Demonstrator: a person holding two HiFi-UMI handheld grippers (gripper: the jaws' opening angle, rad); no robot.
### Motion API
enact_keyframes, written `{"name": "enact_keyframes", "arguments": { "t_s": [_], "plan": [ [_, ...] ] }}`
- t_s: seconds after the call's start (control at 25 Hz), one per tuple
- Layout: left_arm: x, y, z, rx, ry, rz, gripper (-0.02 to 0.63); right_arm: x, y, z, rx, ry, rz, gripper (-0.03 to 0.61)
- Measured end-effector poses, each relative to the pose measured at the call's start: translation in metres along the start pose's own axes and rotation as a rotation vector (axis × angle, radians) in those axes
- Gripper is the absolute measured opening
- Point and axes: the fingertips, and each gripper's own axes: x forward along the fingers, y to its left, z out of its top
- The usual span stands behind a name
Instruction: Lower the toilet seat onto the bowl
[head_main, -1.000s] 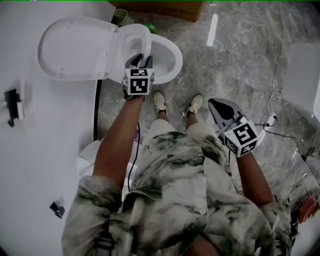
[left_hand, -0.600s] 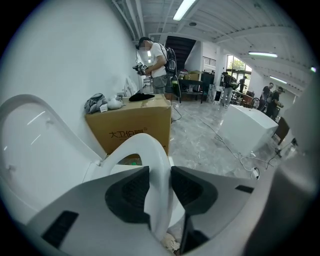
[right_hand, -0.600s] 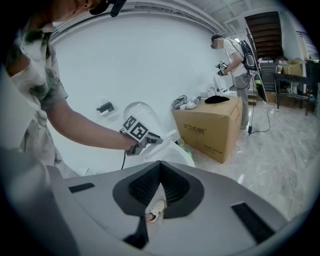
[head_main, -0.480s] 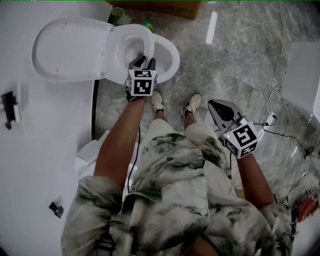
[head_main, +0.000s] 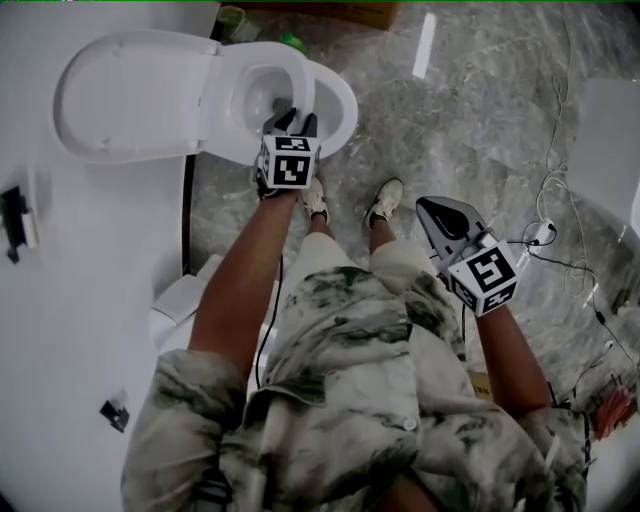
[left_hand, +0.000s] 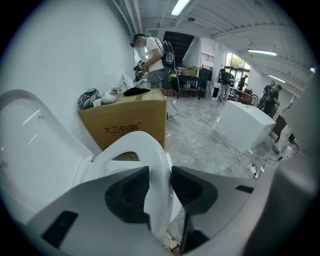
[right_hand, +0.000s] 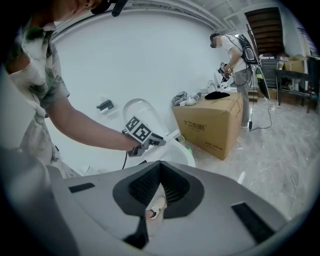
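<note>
- toilet seat: partway down, tilted between the raised lid and the bowl. Front edge not on the rim yet.
- Seat location: hinged at the back of the toilet, ring hanging over the bowl opening, near the wall at the left of the head view.
- left gripper: jaws clamped on the seat's front rim, 1 pad on each face of the ring.
- Progress, my read: seat is off the lid and in a firm grip. Left to do: bring it down the rest of the way until it lies flat on the bowl, then let go.
- Lid is upright against the wall; task doesn't ask for it.
- Bowl: inside only partly visible through the ring, looks grey. Can't tell what's in it.
- right gripper: jaws together, holding nothing, hanging over the floor well apart from the toilet.
- cardboard box just beside the toilet: closed, with a cloth bundle and a dark item on top.
</note>
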Motion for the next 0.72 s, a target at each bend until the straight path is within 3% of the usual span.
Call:
{"name": "enact_keyframes", "arguments": {
  "t_s": [0.72],
  "plan": [
    [0.042,-0.030,-0.021,-0.016,0.058,-0.014,0.146,0.001,-0.032,-0.022,0.032,0.024,-0.005,0.022]
  ]
}}
